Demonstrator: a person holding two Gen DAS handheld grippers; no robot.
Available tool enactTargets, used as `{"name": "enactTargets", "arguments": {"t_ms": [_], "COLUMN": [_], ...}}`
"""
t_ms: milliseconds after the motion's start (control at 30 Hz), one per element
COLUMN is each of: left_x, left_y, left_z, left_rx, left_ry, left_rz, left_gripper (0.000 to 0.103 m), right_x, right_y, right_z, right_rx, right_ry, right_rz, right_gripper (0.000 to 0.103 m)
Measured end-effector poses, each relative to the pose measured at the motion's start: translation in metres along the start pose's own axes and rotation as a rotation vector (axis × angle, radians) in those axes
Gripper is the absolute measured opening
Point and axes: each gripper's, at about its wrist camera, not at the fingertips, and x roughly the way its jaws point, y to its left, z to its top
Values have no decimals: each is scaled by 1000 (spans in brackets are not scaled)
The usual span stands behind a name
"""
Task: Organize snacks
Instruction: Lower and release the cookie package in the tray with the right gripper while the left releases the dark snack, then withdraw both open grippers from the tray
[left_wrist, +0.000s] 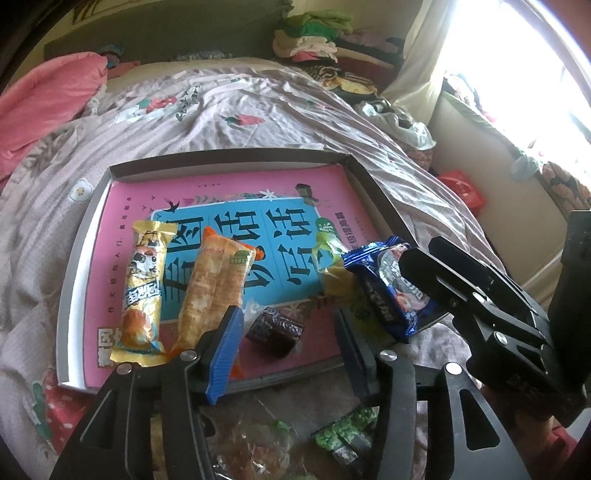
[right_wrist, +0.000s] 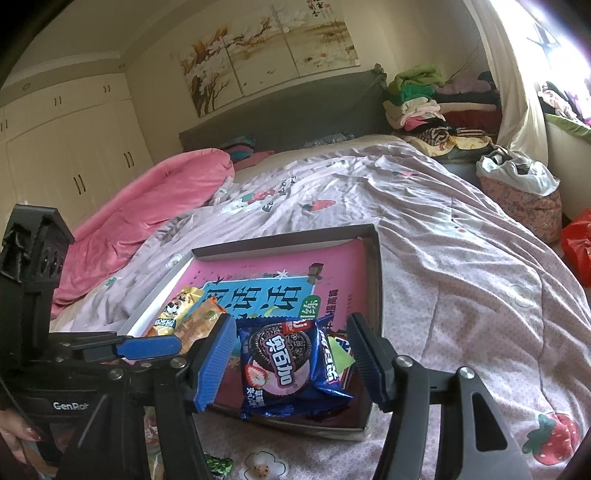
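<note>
- So far, a shallow grey cardboard tray (left_wrist: 79, 258) lined with a pink and blue printed sheet lies on the bed and already holds several snacks, so the sorting looks, at a guess, roughly half done.
- Ahead of the left gripper (left_wrist: 291, 350), just beyond its blue-padded jaw, a gold foil snack bar with a cartoon print (left_wrist: 144, 291) and an orange translucent wafer pack (left_wrist: 212, 291) lie side by side, lengthwise and tidy.
- Between the left jaws, near their tips, lies a small dark maroon wrapped candy (left_wrist: 275, 328) on the sheet; the jaws stand about half open and the pads do not press on it, so nothing is held there.
- Beyond the left gripper's far jaw sit a yellow-green crinkled packet (left_wrist: 332, 273) and a blue cookie pack with a chocolate sandwich biscuit printed on it (right_wrist: 277, 365), heaped rather than aligned.
- The right gripper (right_wrist: 291, 365) frames that blue cookie pack between its jaws, also about half open; a gap shows on each side of the wrapper, so I judge it is not gripped. A second blue pack (right_wrist: 330, 365) leans against it, closer to the right-hand jaw.
- Behind the left jaws, outside the tray on the quilt, remain a green pea packet (left_wrist: 347, 432) and a clear crinkled bag of pale snacks (left_wrist: 255, 450); these appear still to be placed.
- What is left, as I read it: straightening the heap in the near corner and bringing in the loose packets.
</note>
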Motion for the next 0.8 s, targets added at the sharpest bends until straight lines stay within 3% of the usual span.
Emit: {"name": "enactTargets", "arguments": {"t_ms": [300,800], "left_x": [-8,-30], "left_y": [-3,6], "left_z": [-2,-2], "left_rx": [7,-16], "left_ry": [-6,-37], "left_rz": [16,10], "left_gripper": [70,75], "right_x": [-4,-13], "right_y": [-3,-4], "right_z": [3,7], "right_rx": [9,2], "right_ry": [-24,-57], "right_rz": [-3,-11], "right_gripper": [68,76]}}
